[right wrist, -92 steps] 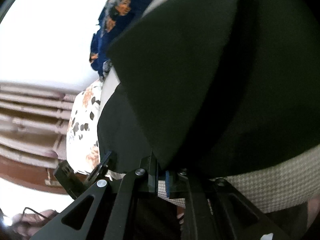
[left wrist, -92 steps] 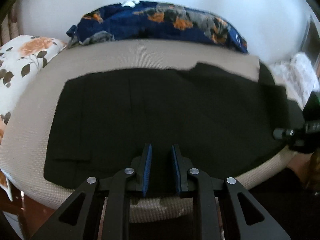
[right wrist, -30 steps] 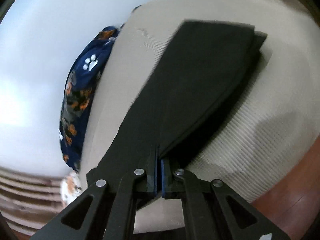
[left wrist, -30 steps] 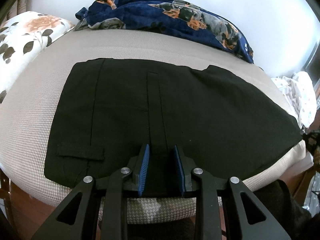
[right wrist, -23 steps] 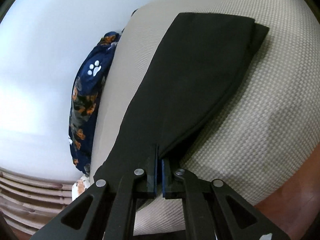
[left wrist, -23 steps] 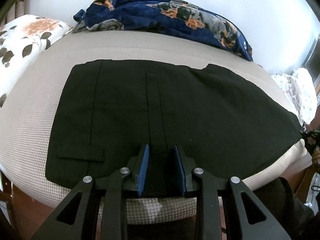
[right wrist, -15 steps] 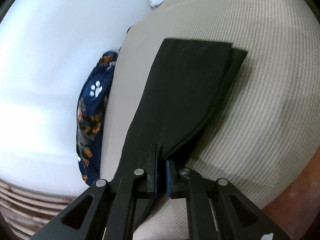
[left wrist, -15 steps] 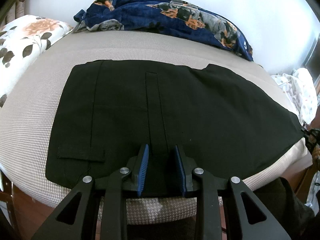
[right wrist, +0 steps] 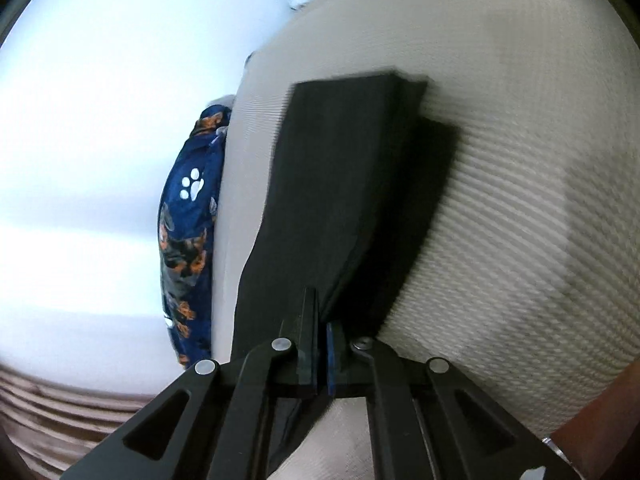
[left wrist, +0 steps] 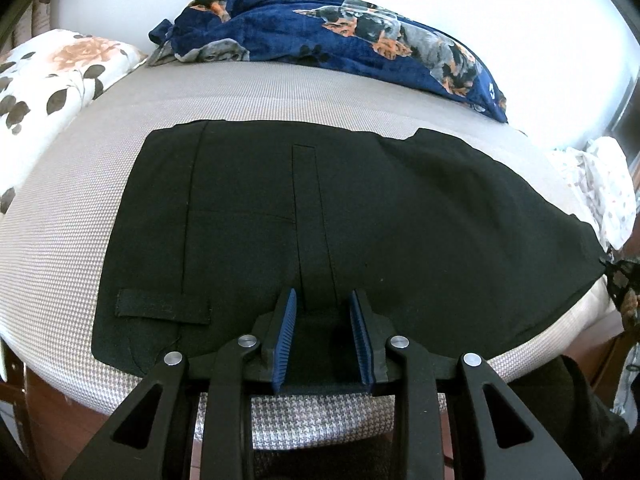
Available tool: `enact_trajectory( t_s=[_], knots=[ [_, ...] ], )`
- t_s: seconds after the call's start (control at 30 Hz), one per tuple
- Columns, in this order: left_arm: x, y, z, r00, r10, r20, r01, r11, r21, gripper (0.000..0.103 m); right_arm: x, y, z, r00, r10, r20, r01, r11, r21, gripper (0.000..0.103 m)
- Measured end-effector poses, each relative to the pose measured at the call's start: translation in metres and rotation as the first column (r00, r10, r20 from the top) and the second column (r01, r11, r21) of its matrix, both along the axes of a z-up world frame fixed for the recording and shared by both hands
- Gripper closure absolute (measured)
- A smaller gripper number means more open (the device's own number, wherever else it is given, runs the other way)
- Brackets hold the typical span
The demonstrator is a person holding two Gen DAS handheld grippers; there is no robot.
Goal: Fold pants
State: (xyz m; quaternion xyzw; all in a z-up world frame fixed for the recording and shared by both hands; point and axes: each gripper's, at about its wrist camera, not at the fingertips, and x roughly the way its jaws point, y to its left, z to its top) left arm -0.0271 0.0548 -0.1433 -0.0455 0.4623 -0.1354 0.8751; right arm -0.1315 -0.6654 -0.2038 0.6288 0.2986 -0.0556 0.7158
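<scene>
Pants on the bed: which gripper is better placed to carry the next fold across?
Probably right. The right gripper is shut on the pants; the left gripper merely straddles the waistband edge.

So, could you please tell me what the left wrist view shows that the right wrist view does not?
Only the left wrist view shows the floral pillow, the pants' waist end with its belt loop, and the left gripper, its pads apart over the fabric. Only the right wrist view shows the right gripper, shut on the pants' edge. Both show the black pants on the beige bed cover and the navy dog-print blanket.
</scene>
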Motion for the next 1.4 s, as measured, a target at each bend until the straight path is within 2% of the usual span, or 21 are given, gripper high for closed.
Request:
enact_trajectory(
  t_s=[0.07,0.2,0.37,0.43,0.47,0.57,0.8,0.9,0.97,1.0,1.23,1.4],
  knots=[
    [0.000,0.000,0.000,1.000,0.004,-0.001,-0.004,1.000,0.003,0.071,-0.002,-0.002,0.003,1.000,-0.001,-0.001,0.001,1.000,-0.015,0.100],
    [-0.001,-0.001,0.000,1.000,0.011,0.004,-0.011,1.000,0.019,0.071,-0.006,-0.011,0.003,1.000,-0.021,0.021,0.020,0.999,0.036,0.095],
    [-0.001,0.002,0.001,0.999,0.048,0.010,-0.049,0.998,0.042,0.070,-0.010,-0.013,0.006,1.000,-0.014,0.022,0.013,0.999,0.030,0.094],
    [-0.001,0.004,0.001,0.997,0.075,0.020,-0.076,0.995,0.069,0.070,-0.012,-0.013,0.006,1.000,-0.008,0.007,0.008,1.000,0.007,0.094],
    [-0.001,0.006,0.001,0.996,0.086,0.019,-0.088,0.994,0.071,0.071,-0.011,-0.011,0.007,1.000,0.003,-0.011,-0.003,1.000,-0.011,0.098],
    [0.000,0.010,0.000,0.996,0.089,0.011,-0.090,0.995,0.054,0.071,-0.004,-0.006,0.013,0.998,0.048,-0.046,-0.051,0.996,-0.067,0.099],
    [-0.001,0.006,0.000,0.996,0.090,0.017,-0.091,0.993,0.070,0.071,0.000,-0.010,0.011,0.997,0.056,-0.058,-0.059,0.996,-0.062,0.101],
    [-0.002,0.006,0.000,0.996,0.089,0.019,-0.091,0.993,0.076,0.071,-0.007,-0.013,0.008,0.998,0.053,-0.047,-0.056,0.997,-0.061,0.100],
    [-0.002,0.006,0.000,0.996,0.090,0.019,-0.091,0.993,0.074,0.071,-0.013,-0.014,0.007,0.999,0.050,-0.005,-0.050,0.998,-0.023,0.093],
    [-0.002,0.006,0.000,0.996,0.090,0.019,-0.091,0.993,0.074,0.071,-0.014,-0.014,0.007,0.999,0.047,0.013,-0.047,0.999,-0.009,0.093],
    [-0.002,0.006,0.000,0.996,0.090,0.020,-0.091,0.993,0.073,0.071,0.001,0.019,0.007,0.981,0.176,0.080,-0.177,0.984,0.009,0.091],
    [-0.002,0.007,0.000,0.996,0.090,0.021,-0.091,0.993,0.075,0.071,0.019,0.065,0.010,0.955,0.265,0.135,-0.272,0.961,0.038,0.090]
  ],
)
